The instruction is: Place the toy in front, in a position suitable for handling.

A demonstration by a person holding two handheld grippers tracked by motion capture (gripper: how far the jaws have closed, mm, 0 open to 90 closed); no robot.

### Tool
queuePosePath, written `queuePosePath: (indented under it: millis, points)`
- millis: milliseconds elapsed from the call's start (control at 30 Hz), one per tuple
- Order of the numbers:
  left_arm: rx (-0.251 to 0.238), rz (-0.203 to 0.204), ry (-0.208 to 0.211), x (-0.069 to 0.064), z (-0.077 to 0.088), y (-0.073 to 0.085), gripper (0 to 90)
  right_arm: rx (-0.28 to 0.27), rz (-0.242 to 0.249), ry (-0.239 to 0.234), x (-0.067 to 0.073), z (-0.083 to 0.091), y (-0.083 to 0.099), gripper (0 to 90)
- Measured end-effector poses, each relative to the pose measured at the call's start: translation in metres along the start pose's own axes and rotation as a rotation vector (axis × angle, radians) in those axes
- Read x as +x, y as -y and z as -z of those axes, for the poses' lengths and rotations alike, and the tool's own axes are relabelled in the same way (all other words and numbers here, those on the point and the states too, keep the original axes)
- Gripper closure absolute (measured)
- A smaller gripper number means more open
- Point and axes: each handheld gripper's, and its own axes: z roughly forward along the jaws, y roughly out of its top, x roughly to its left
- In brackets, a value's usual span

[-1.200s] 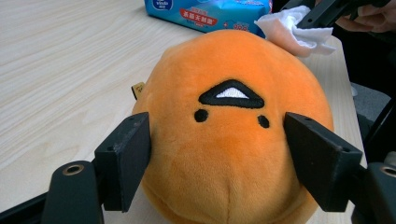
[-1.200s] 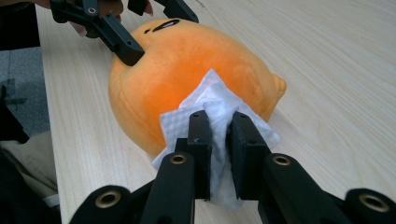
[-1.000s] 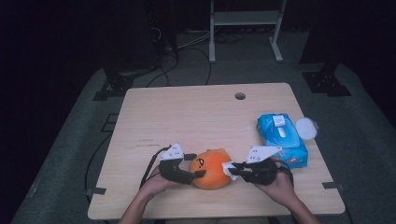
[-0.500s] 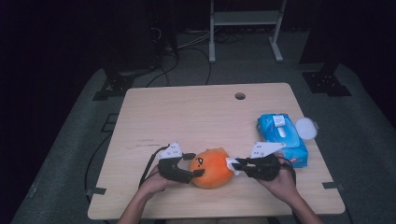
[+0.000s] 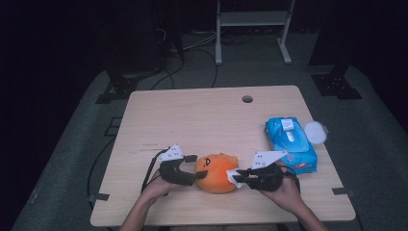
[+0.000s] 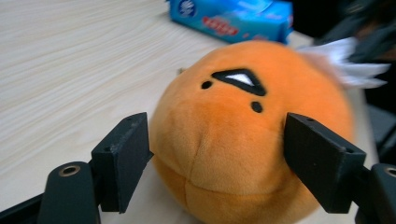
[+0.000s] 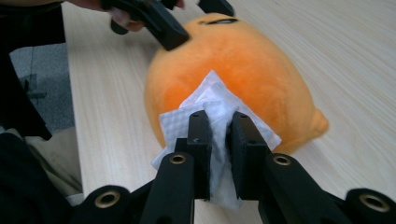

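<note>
The orange plush toy [image 5: 217,172] lies near the front edge of the table [image 5: 202,120], at about six o'clock from its middle, with its long axis running nine to three between the two hands. The left gripper [image 5: 191,169] sits at the toy's nine o'clock end, its jaws standing wide on either side of the face and having just been opening, so I judge they bracket the toy more than squeeze it. The right gripper [image 5: 239,177] comes in from three o'clock, its jaws narrow and pinched on a white wipe [image 7: 215,116] laid against the orange fur. That hand is the one to rub, and its stroke would run toward nine o'clock along the toy. The blue wipes pack [image 5: 291,144] rests at the toy's two o'clock, well apart; red lettering shows on its side but is too blurred to read.
</note>
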Motion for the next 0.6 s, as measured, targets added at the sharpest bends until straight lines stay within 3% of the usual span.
queuePosePath:
  millis: [133, 200, 333, 400, 500, 567, 600]
  points:
    - [0.006, -0.019, 0.037, -0.006, -0.004, -0.002, 22.7, -0.004, -0.034, 0.015, -0.007, 0.003, 0.004, 78.5]
    - [0.016, -0.041, 0.055, -0.010, -0.007, -0.002, 22.7, -0.007, -0.017, 0.019, -0.001, 0.002, 0.001, 78.5]
    - [0.024, -0.058, 0.051, -0.013, -0.007, -0.002, 24.0, -0.015, 0.024, -0.007, 0.011, -0.003, -0.005, 78.5]
    - [0.040, -0.066, 0.028, -0.014, -0.008, -0.002, 25.2, -0.007, 0.041, 0.003, 0.013, -0.005, -0.006, 78.5]
    - [0.037, -0.061, 0.027, -0.013, -0.008, -0.002, 25.5, -0.011, 0.032, 0.009, 0.009, -0.004, -0.006, 78.5]
    - [0.033, -0.057, 0.035, -0.011, -0.007, -0.001, 25.5, -0.008, 0.022, 0.040, 0.003, -0.001, -0.004, 78.5]
    - [0.029, -0.050, 0.041, -0.010, -0.006, 0.000, 25.5, 0.001, 0.011, 0.081, -0.004, 0.002, 0.001, 78.5]
